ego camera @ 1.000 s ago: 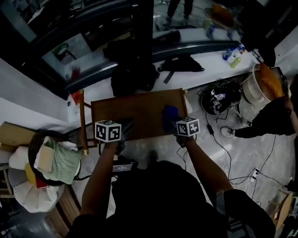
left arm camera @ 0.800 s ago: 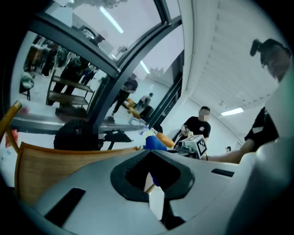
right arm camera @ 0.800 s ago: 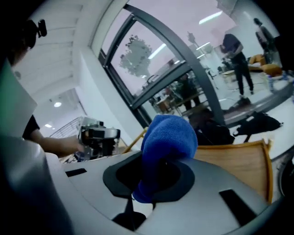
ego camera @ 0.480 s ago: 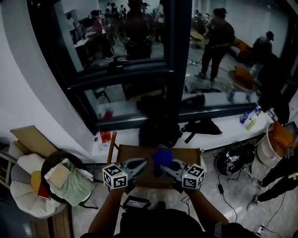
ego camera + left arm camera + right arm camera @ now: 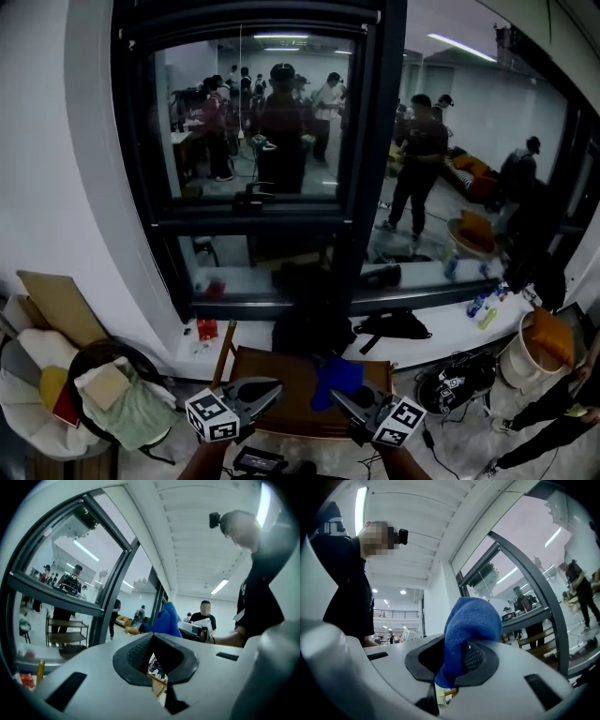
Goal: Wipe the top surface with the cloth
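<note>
Head view: both grippers hover low in frame over the table. Left gripper has its jaws together and holds nothing. Right gripper clamps the blue cloth over the tabletop.
Left gripper view: jaws closed and empty, cloth just beyond.
Right gripper view: cloth pinched between the jaws, bunching upward.

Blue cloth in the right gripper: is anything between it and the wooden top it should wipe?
Nothing visible does. The blue cloth, clamped in the right gripper, is held over the wooden top, and no object shows between them.
</note>
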A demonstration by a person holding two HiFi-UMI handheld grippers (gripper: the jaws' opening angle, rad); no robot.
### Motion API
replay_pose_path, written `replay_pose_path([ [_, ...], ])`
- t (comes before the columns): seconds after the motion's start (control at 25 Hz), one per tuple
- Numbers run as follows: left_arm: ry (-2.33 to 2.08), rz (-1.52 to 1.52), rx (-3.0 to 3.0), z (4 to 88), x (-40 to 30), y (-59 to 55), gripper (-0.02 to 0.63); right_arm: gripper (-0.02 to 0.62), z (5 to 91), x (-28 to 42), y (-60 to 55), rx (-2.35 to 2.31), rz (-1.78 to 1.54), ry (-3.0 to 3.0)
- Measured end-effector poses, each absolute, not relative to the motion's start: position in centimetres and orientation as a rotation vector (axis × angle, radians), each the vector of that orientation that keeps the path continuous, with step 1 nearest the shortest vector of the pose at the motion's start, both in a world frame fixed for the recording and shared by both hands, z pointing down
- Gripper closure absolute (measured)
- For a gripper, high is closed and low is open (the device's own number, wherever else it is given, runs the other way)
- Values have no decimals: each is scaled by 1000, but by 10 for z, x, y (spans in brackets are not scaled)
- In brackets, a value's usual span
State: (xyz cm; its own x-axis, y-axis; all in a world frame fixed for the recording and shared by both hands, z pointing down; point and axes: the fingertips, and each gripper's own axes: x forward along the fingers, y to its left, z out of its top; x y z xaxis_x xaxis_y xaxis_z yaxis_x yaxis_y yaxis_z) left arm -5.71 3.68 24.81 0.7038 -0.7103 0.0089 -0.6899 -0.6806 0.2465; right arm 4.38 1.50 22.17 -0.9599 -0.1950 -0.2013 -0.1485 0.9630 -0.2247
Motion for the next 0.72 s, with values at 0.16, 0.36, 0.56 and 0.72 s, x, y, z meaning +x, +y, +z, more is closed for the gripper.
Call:
replay_pose_path([
  [0.16,-1063,-165,2696,248,-61,69,600,534,231,37,56,-235,-336,2948],
  [0.36,-989,-200,2725,238,-60,128,600,533,242,32,111,-295,-378,2950],
  [0.56,-987,-237,2724,246,-66,181,600,533,244,25,162,-346,-365,2880],
  [0.72,-963,-232,2695,250,-62,205,600,532,245,24,190,-304,-369,2925],
])
